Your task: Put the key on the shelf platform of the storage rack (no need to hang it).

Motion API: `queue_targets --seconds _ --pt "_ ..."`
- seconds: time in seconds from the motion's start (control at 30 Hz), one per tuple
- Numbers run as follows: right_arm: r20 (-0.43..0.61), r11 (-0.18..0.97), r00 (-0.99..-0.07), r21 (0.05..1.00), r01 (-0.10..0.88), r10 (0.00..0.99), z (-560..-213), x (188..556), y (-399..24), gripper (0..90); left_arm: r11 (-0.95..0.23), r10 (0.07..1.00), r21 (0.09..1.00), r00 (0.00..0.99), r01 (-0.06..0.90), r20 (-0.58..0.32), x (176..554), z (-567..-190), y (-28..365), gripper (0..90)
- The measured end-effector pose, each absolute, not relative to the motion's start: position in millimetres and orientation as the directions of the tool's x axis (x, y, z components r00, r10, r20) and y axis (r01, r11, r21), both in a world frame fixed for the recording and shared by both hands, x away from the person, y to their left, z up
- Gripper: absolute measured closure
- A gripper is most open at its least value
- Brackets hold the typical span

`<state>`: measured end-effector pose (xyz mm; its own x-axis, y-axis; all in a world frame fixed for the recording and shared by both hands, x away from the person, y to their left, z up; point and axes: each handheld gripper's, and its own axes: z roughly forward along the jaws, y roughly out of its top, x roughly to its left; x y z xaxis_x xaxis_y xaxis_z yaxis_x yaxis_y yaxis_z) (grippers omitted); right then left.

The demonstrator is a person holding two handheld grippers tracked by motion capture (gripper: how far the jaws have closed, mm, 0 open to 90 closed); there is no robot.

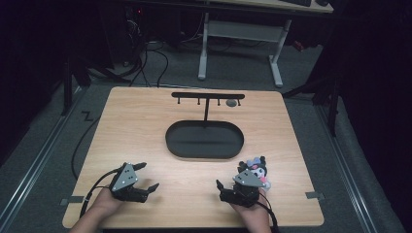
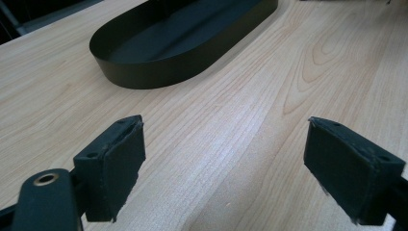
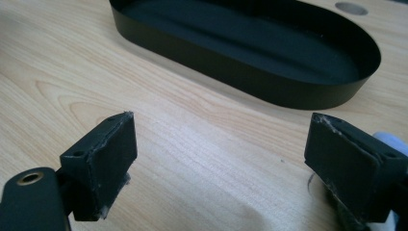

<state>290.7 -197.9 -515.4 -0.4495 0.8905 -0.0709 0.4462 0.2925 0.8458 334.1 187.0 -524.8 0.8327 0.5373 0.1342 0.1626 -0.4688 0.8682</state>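
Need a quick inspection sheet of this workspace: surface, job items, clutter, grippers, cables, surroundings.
Surface: light wooden table, bare apart from the items below.
Job's things: black oval metal tray at the centre, with a black T-shaped hook stand rising from its far side; small plush toy with black ears and pink bow near the right gripper.
Clutter: small grey round disc on the table by the stand's right end.
Grippers: left gripper and right gripper both low over the near edge, jaws apart, nothing between them.
Cables: one trails from each gripper; more lie on the floor beyond the table.
Surroundings: dark room, grey floor, white-legged desk behind.
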Motion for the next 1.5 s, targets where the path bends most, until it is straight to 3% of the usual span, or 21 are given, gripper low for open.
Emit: queue_targets --seconds 0.73,0.93,1.03,1.37,1.5 --pt "-0.01 0.266 -0.482 0.844 0.465 0.876 -516.9 292.4 -198.2 9.4 -0.464 0.538 0.87 0.833 0.164 0.131 333.8 -524.8 187.8 15.4" --pt "-0.012 0.318 -0.501 0.787 0.529 0.865 -515.9 294.6 -194.3 6.6 -0.461 0.539 0.872 0.832 0.165 0.128 334.0 -524.8 188.3 15.4" --pt "-0.006 0.321 -0.493 0.766 0.558 0.87 -514.5 297.0 -191.1 15.1 -0.459 0.537 0.873 0.834 0.164 0.125 334.1 -524.7 188.5 15.4" --pt "0.036 0.326 -0.511 0.73 0.6 0.859 -508.8 308.5 -191.8 16.7 -0.45 0.531 0.878 0.839 0.162 0.117 334.7 -524.7 189.3 15.4" --pt "-0.001 0.369 -0.521 0.706 0.604 0.854 -504.8 312.6 -192.4 16.8 -0.453 0.528 0.877 0.841 0.16 0.119 334.6 -524.5 189.4 15.4"
